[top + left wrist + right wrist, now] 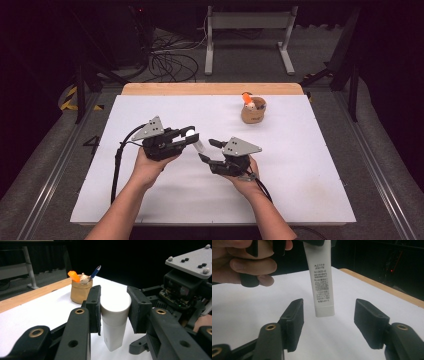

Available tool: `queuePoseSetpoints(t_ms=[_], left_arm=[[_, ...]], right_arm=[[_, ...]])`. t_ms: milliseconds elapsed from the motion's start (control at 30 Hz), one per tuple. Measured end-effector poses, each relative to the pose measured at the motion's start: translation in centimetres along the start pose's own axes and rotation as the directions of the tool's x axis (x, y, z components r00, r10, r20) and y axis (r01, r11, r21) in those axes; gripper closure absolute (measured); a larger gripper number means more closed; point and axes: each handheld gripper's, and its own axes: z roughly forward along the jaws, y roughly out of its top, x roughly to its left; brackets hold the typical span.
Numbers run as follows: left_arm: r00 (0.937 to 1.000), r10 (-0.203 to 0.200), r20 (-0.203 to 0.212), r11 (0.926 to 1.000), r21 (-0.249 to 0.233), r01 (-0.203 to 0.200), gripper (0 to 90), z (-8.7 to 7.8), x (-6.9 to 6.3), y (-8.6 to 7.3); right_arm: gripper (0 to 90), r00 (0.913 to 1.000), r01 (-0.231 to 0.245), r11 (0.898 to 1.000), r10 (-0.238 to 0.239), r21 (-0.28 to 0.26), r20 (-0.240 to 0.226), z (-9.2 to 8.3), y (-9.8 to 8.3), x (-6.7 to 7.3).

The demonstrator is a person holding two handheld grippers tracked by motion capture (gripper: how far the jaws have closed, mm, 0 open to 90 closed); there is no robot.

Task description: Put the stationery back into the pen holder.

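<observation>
On the white tube (322, 287), small grey print, unreadable, upside down.

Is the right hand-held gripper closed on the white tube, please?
No, the right hand-held gripper stands open, its pads clear of the white tube hanging between them.

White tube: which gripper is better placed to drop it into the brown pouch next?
Left, probably. The left gripper is already shut on the white tube at its cap end. The right gripper is open, pads off the tube. The brown pouch stands farther back.
</observation>
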Motion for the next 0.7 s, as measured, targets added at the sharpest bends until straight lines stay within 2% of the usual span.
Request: queuePoseSetpoints(t_ms=[467, 700], left_arm=[[0.9998, 0.020, 0.002, 0.9995, 0.023, -0.020, 66.2, 2.0, 0.0, 1.6], [0.9997, 0.023, 0.001, 0.9997, 0.012, -0.023, 66.2, 3.0, 0.2, 2.2]], right_arm=[[31.0, 0.9970, -0.062, 0.998, 0.062, -0.012, 0.046, -3.4, -0.4, -1.9], [27.4, 0.9925, -0.094, 0.995, 0.095, -0.016, 0.077, -5.0, -0.7, -3.1]])
